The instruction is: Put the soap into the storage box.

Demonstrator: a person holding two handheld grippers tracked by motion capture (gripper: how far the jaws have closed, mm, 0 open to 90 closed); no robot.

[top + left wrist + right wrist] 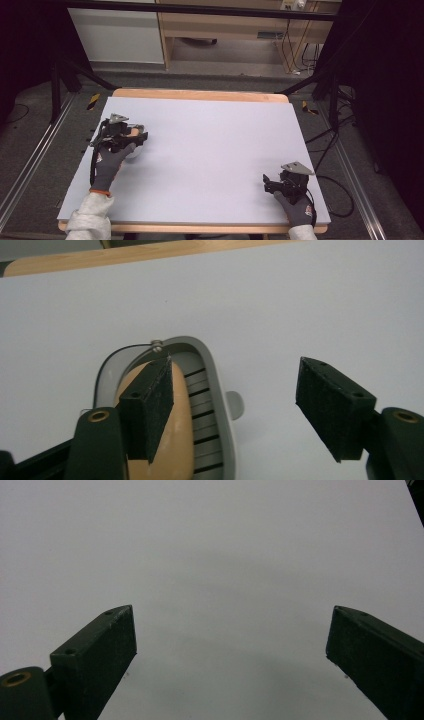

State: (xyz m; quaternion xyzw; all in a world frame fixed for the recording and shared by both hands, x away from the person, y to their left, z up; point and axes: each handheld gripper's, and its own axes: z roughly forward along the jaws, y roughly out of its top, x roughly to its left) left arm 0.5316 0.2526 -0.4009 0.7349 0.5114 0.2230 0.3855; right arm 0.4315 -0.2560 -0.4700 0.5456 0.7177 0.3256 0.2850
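Currently: two tongs, both spread, on a pale desk (210, 150).
Left tongs (235, 410), jaws wide apart, one jaw over a tan oval object (175, 440) lying in a grey slotted holder (220, 390) with a thin wire; near the desk's left edge. Right tongs (230, 655), jaws wide apart over bare surface, near the front right corner. Broad open desk lies between them.

We wear dark grey gloves with orange cuffs and pale grey sleeves. Our left gripper (134, 140) and right gripper (268, 183) are black, each topped by a grey three-cornered plate and trailing a black cable. Their jaws are flat black pads with small holes and brass-ringed pivots.
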